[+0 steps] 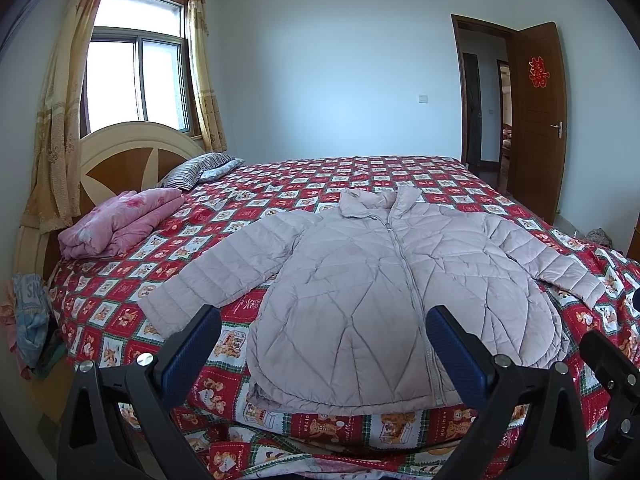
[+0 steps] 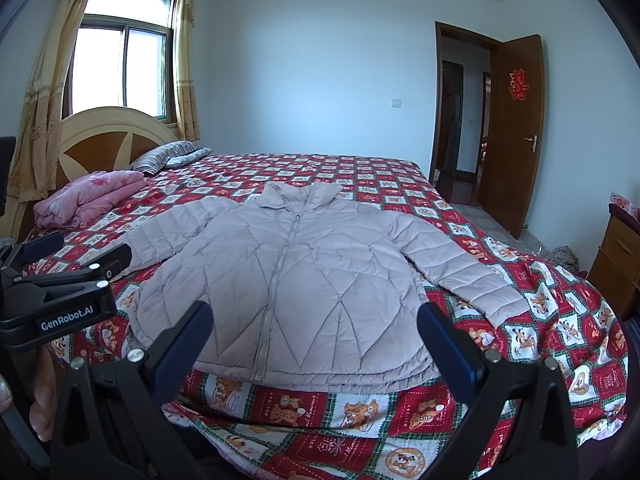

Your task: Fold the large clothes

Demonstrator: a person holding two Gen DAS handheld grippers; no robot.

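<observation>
Jacket [image 1: 360, 292] in pale pinkish-grey quilted fabric lies flat and face up in the middle of the frame on the bed [image 1: 304, 184], zipped closed along the centre, collar toward the far wall and hem toward the camera, both sleeves spread out to the sides. Its hem looks layered at the lower edge. The bed carries a red, white and green patchwork cover printed with cartoon figures. At the middle left of the frame a folded pink quilt [image 1: 120, 220] sits near the headboard [image 1: 120, 152], with a striped pillow [image 1: 196, 168] behind it; neither touches the jacket. A curtained window [image 1: 136, 76] fills the upper left, and an open brown door [image 1: 540, 120] with a red paper decoration stands at the right. The left hand-held gripper [image 1: 323, 344] hovers low in the frame over the hem, its blue-padded fingers spread wide and holding nothing. The right hand-held gripper [image 2: 315, 344] is likewise spread wide and empty above the hem in its own view. In the right wrist view a wooden cabinet [image 2: 616, 256] is cut off by the right edge, and part of a hand [image 2: 40, 400] shows dimly at the lower left. A heap of cloth at the left edge of the left wrist view is too distorted to identify.
</observation>
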